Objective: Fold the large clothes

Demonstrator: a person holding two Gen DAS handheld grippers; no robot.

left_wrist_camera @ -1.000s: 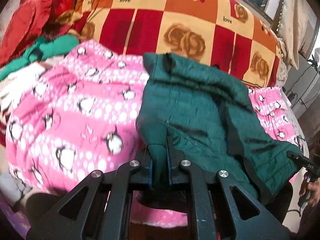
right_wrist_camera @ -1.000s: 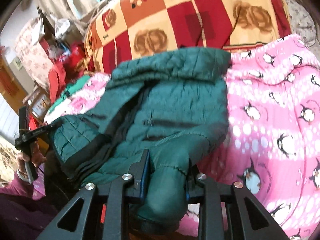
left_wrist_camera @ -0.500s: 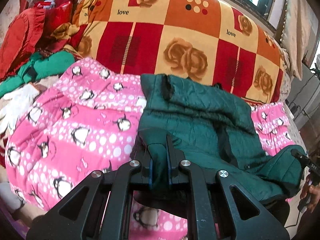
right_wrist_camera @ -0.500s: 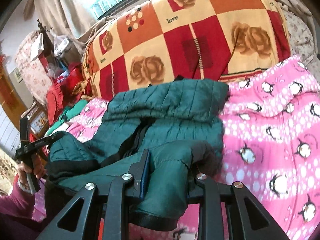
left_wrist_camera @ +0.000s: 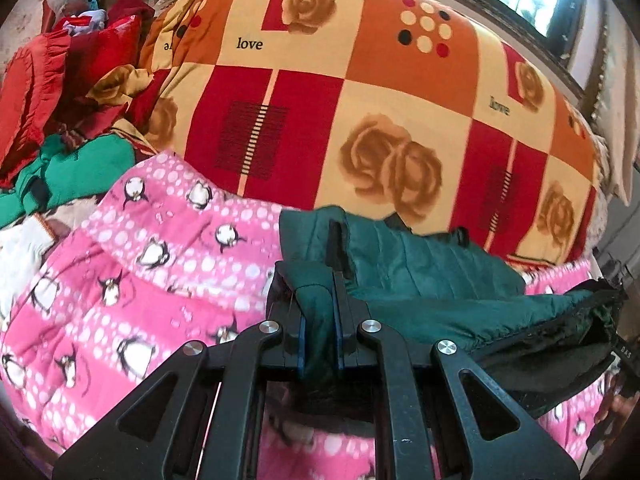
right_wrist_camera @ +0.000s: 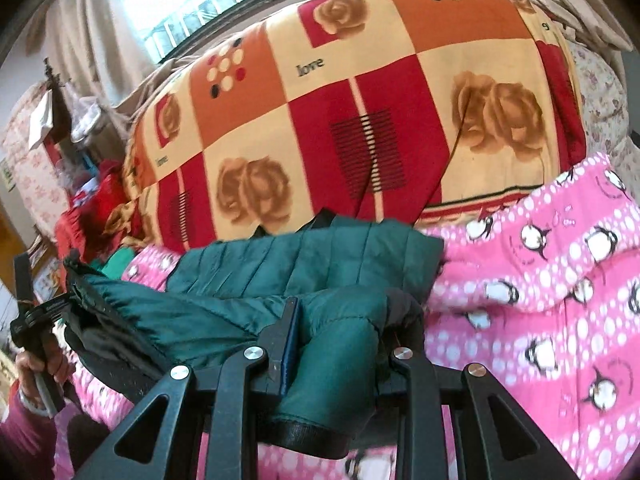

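A dark green quilted jacket (left_wrist_camera: 420, 276) lies on a pink penguin-print blanket (left_wrist_camera: 132, 280). My left gripper (left_wrist_camera: 320, 292) is shut on one bottom corner of the jacket, with a thin fold of green cloth pinched between its pads. In the right wrist view the same jacket (right_wrist_camera: 320, 264) is doubled over, its near half lifted toward the collar end. My right gripper (right_wrist_camera: 340, 320) is shut on a thick bunch of the jacket's other corner. Each view shows the other gripper at its edge, with the hem (right_wrist_camera: 104, 308) stretched between the two.
A big rolled quilt (left_wrist_camera: 360, 92) with red, orange and cream squares and roses rises right behind the jacket. Red and green clothes (left_wrist_camera: 72, 112) are heaped at the far left. The person's hand and magenta sleeve (right_wrist_camera: 28, 380) are at the lower left of the right wrist view.
Both grippers have carried the jacket's bottom edge up and forward toward the rolled quilt, folding the near half over the far half. Much less of the jacket lies spread out.
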